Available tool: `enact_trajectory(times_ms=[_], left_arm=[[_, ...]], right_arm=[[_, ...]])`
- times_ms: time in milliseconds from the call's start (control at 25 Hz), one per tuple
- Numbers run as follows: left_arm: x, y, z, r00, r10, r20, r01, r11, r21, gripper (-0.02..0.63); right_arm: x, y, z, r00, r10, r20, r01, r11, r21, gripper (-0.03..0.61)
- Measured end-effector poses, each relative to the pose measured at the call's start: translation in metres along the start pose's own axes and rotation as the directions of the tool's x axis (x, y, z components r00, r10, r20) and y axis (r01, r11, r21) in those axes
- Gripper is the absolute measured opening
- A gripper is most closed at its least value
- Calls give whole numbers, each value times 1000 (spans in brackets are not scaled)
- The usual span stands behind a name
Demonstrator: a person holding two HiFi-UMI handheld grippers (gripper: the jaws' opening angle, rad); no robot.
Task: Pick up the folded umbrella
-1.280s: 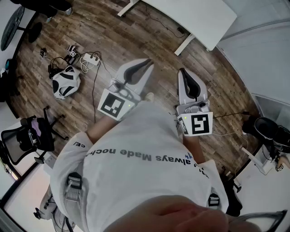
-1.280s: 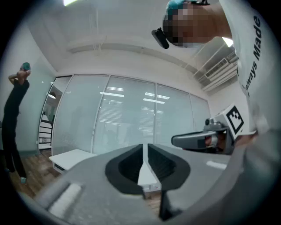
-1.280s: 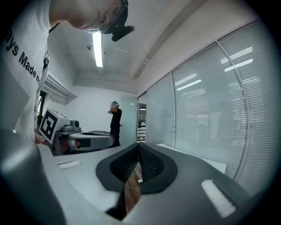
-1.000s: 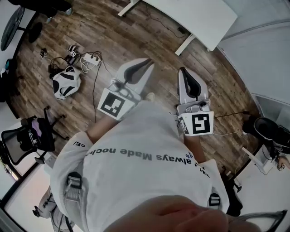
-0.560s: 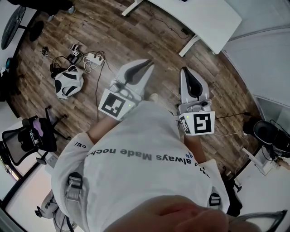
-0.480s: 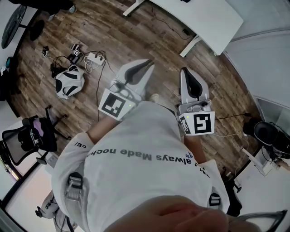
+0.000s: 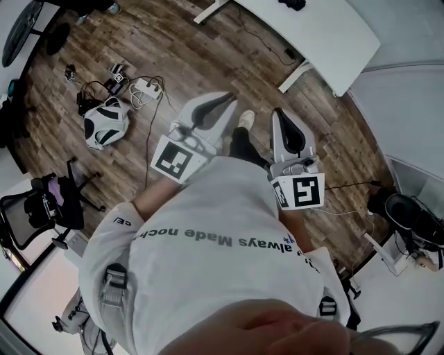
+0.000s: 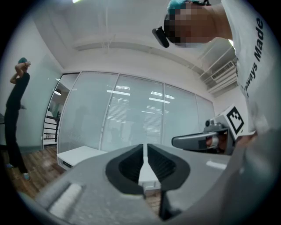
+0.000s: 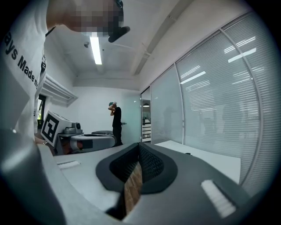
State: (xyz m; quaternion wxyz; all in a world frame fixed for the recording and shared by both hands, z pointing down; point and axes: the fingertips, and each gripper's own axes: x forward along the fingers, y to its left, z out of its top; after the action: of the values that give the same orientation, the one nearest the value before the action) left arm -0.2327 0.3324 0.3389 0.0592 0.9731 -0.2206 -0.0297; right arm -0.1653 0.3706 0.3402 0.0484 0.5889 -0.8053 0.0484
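No folded umbrella can be made out for certain; a small dark thing lies on the white table at the top of the head view, too small to tell. My left gripper and right gripper are held level in front of the person's body, above the wooden floor and short of that table. Seen from its own camera, the left gripper has its tips together with nothing between them. So does the right gripper, which points towards the white table.
A black-and-white bag and a tangle of cables with a power strip lie on the floor at left. An office chair stands lower left. Glass walls close off the room. Another person stands at a distance.
The whole view has moved forward towards the white table. A foot in a light shoe has stepped out between the two grippers. Both grippers stay shut and side by side.
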Motion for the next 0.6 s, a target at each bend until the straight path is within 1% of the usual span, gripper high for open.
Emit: enact_trajectory(times_ms=[240,320,440,600], left_arm=[[61,25,-6,1000,7,4,-7,1000,-12,25],[93,29,-2,1000,0,9,1,1000,-12,21],[144,30,7,1000,-7,14,7,1000,20,18],[207,37,13,1000,-11,23,10,999,31,17]], right_arm=[[34,-58,-3,1000,4,10,-4,1000,6,2],[43,-86,2,1000,4,15,-4,1000,4,2],[52,-134,11,1000,6,22,-6,1000,-3,2],[66,-193,20,999,11,30,-11,1000,-14,2]])
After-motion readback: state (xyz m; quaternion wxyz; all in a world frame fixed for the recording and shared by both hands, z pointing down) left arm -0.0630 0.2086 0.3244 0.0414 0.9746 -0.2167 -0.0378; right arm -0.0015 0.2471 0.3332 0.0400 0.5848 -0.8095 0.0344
